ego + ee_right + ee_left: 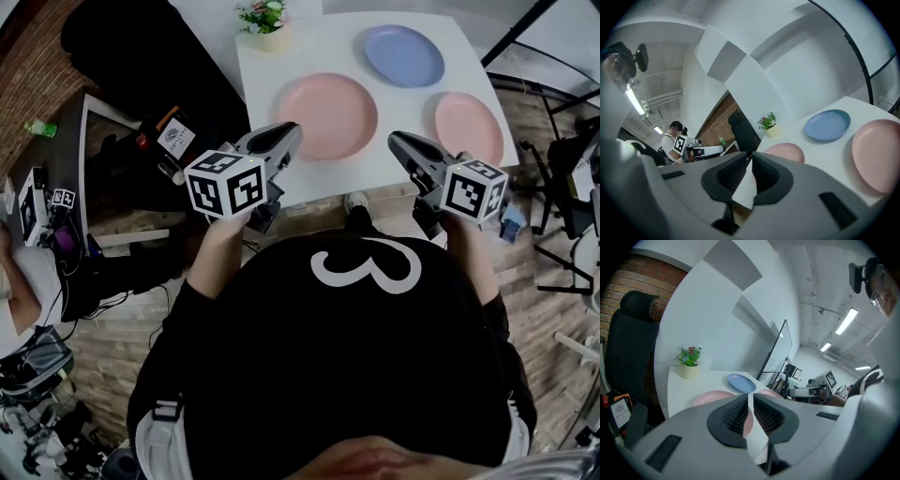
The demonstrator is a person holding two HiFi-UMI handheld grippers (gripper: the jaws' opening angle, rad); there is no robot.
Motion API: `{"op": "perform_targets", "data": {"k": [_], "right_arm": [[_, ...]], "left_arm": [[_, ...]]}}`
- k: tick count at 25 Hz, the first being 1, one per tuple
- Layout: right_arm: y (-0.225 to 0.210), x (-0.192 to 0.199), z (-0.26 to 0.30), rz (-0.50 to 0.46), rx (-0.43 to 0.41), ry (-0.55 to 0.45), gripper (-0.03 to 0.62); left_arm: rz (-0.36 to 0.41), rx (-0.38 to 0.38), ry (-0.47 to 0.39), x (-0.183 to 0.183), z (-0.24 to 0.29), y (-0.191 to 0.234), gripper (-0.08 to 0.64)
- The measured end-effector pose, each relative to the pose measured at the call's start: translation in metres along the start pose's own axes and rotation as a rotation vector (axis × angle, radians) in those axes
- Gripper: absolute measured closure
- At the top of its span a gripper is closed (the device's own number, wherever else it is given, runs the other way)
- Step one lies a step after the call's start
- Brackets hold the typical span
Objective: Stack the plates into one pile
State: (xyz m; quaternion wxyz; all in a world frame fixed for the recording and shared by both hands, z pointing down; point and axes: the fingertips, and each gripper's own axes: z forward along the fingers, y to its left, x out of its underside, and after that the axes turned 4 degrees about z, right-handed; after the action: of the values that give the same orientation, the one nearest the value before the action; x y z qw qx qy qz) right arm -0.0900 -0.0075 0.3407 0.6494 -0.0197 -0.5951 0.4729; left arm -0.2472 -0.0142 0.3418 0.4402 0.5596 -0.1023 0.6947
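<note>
Both grippers closed and empty at the near edge of the white table (272, 84), three separate plates ahead.

The left gripper (751, 405) has its jaws together on nothing; the large pink plate (328, 114) lies just ahead of and below its tip. The right gripper (751, 165), likewise closed and empty, points between that plate and the small pink plate (468, 122). Farther back lies the blue plate (403, 54), with a potted plant (263, 21) at the far corner. All three plates lie flat, face up and apart from each other; being round, they have no long axis.
</note>
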Motion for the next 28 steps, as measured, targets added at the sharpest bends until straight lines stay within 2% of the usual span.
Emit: {"op": "perform_targets", "data": {"k": [4,5,7,12,13,15,17,20,23,25,28], "right_arm": [[-0.022,-0.007,0.012,0.012,0.005,0.030,0.563],[-0.026,-0.008,0.015,0.011,0.000,0.044,0.563],[-0.036,-0.011,0.023,0.008,-0.009,0.067,0.561],[-0.064,-0.011,0.038,0.034,-0.023,0.113,0.560],[-0.068,-0.008,0.041,0.041,-0.031,0.129,0.550],[-0.076,-0.003,0.048,0.055,-0.038,0.169,0.483],[-0.086,0.002,0.055,0.071,-0.030,0.197,0.473],[-0.104,0.011,0.066,0.096,-0.007,0.220,0.466],[-0.122,0.022,0.074,0.108,0.071,0.254,0.465],[-0.132,0.030,0.078,0.116,0.124,0.273,0.465],[-0.145,0.045,0.084,0.137,0.156,0.298,0.465]], "left_arm": [[-0.030,-0.039,0.009,0.000,0.011,0.017,0.534],[-0.041,-0.051,0.008,0.000,0.014,0.023,0.521],[-0.067,-0.076,0.003,0.000,0.020,0.035,0.454],[-0.132,-0.141,0.021,0.014,0.033,0.061,0.430],[-0.146,-0.152,0.032,0.019,0.035,0.065,0.426],[-0.171,-0.175,0.056,0.029,0.039,0.074,0.419],[-0.193,-0.200,0.080,0.039,0.043,0.084,0.406],[-0.235,-0.255,0.111,0.055,0.045,0.099,0.365],[-0.274,-0.326,0.125,0.070,0.045,0.114,0.316],[-0.292,-0.344,0.147,0.082,0.046,0.119,0.310],[-0.329,-0.340,0.192,0.103,0.052,0.125,0.311]]}}
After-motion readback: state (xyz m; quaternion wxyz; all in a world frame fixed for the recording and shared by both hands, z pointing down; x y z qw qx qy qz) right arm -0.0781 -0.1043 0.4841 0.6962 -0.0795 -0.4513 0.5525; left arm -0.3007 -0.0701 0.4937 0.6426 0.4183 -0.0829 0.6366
